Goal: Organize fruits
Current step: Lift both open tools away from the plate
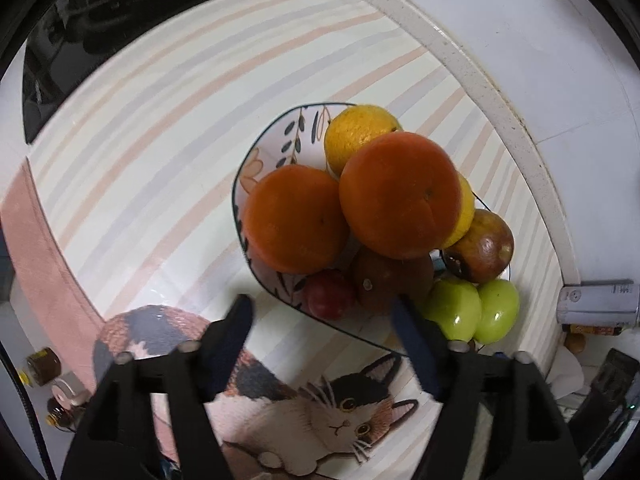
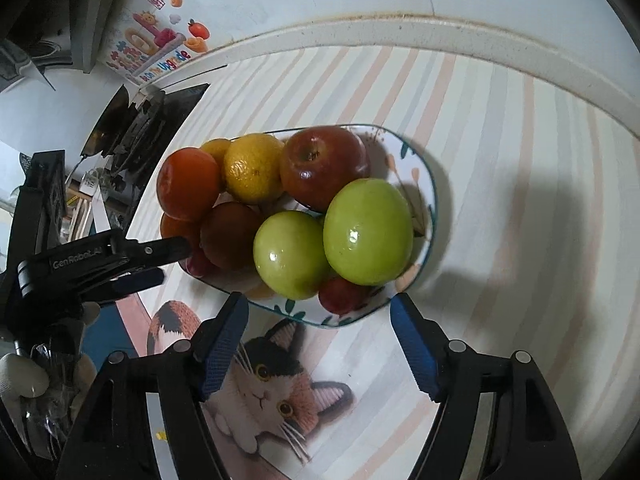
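Observation:
A patterned plate [image 1: 276, 136] [image 2: 424, 168] sits on a striped cat-print mat and is piled with fruit. In the left wrist view I see two orange fruits [image 1: 400, 196], a yellow citrus [image 1: 356, 132], a brown-red apple [image 1: 480, 248], two green apples [image 1: 456, 308] and a small red fruit [image 1: 330, 294]. In the right wrist view the green apples [image 2: 368, 232], a red apple [image 2: 324, 166] and the yellow citrus [image 2: 252, 168] show. My left gripper [image 1: 324, 310] is open and empty at the plate's near edge; it also shows in the right wrist view [image 2: 160, 264]. My right gripper [image 2: 320, 308] is open and empty at the plate's front rim.
The mat [image 1: 160, 120] [image 2: 520, 200] covers the table, with a white raised edge [image 1: 480, 80] and wall behind. A black panel [image 1: 100, 24] lies at far left. A colourful box [image 2: 148, 40] and clutter stand at left in the right wrist view.

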### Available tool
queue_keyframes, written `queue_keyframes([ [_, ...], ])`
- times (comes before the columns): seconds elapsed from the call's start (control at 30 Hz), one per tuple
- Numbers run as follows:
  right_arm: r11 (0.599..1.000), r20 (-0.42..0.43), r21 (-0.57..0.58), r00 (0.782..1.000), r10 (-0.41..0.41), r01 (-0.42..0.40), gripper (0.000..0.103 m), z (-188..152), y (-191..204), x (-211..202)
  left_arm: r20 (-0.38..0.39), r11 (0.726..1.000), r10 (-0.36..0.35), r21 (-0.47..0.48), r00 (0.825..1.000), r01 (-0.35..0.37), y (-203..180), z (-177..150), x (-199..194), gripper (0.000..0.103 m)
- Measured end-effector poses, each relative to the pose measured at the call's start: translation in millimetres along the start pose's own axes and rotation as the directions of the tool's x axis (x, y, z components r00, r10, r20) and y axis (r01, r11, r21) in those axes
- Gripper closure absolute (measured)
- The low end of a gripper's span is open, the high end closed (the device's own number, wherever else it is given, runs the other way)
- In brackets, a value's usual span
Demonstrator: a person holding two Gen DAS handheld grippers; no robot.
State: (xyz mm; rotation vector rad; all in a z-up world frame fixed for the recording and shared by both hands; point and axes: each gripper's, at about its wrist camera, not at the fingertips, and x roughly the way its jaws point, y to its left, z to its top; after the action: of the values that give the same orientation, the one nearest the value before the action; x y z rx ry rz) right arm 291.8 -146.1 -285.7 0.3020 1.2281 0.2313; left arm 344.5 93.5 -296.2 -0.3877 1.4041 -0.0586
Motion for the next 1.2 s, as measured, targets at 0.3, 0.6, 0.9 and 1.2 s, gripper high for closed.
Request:
queue_keyframes([
  [0.3, 0.980, 0.071, -0.053, 0.980, -0.188, 0.192, 0.008, -17, -6, -58, 0.148, 0.969, 0.194, 0.125, 0.970, -0.213, -21, -52, -47, 0.008],
  [0.6, 0.956, 0.148, -0.140, 0.960, -0.238, 0.258, 0.007, -25, 9, -110, 0.258, 0.958, 0.237, 0.100, 0.937, -0.270, -35, -89, -87, 0.007],
  [0.9, 0.950, 0.222, -0.156, 0.947, -0.233, 0.271, 0.007, -44, 29, -174, 0.356, 0.954, 0.233, 0.095, 0.905, -0.283, -53, -129, -142, 0.007],
  [1.2, 0.949, 0.306, -0.175, 0.930, -0.202, 0.263, 0.007, -88, 53, -258, 0.471, 0.948, 0.201, 0.128, 0.859, -0.292, -69, -185, -222, 0.007],
])
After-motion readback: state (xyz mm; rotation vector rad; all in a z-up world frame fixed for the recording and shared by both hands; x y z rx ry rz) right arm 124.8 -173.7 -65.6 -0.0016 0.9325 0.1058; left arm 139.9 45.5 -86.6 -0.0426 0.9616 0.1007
